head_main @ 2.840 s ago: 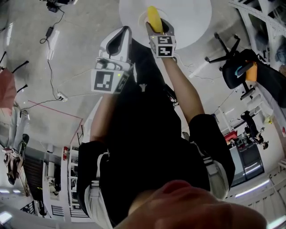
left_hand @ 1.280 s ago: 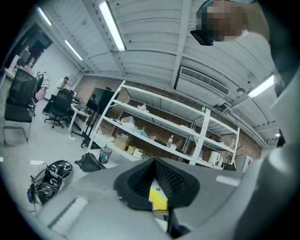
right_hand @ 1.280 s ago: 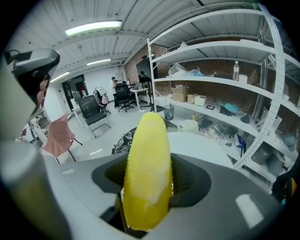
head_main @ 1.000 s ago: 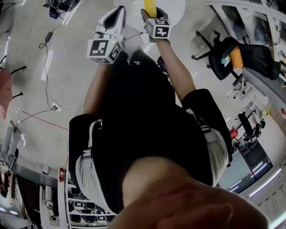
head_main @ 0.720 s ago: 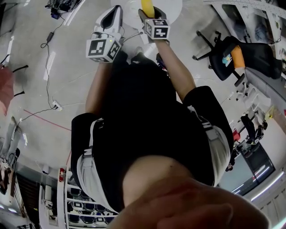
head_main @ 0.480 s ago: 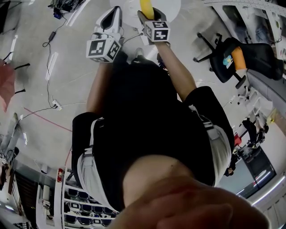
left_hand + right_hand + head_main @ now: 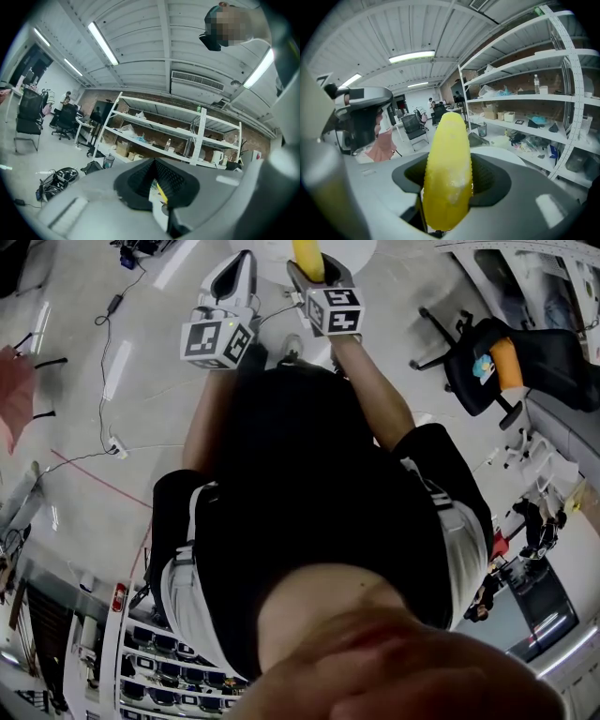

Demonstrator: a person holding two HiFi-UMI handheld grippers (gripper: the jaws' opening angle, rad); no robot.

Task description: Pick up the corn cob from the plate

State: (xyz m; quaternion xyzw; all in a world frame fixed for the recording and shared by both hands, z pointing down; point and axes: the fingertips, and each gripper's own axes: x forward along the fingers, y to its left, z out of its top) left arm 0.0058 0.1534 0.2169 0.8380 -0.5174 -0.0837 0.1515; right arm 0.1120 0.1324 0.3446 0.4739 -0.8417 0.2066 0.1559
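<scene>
**Right claw** (image 7: 449, 182) – clenched on the corn cob (image 7: 447, 164). The ribbed black pads (image 7: 480, 174) press the cob's two flanks. In the head view this claw (image 7: 317, 270) is at the end of a bare right forearm (image 7: 370, 390) stretched out ahead of the torso. Its marker cube (image 7: 336, 311) faces the camera.

**Corn cob** – yellow, lying lengthwise along the jaws. Its blunt tip sticks out past them and it touches nothing but the pads. From the head view it (image 7: 307, 257) points toward the round white worktop (image 7: 361, 247) at the top edge.

**Left claw** (image 7: 152, 165) – pads closed together at the tips, with nothing gripped. In the head view it (image 7: 242, 262) is just beside the right claw and roughly parallel to it. The left forearm (image 7: 202, 418) is likewise extended forward.

**Background** – open metal shelving (image 7: 525, 101).
</scene>
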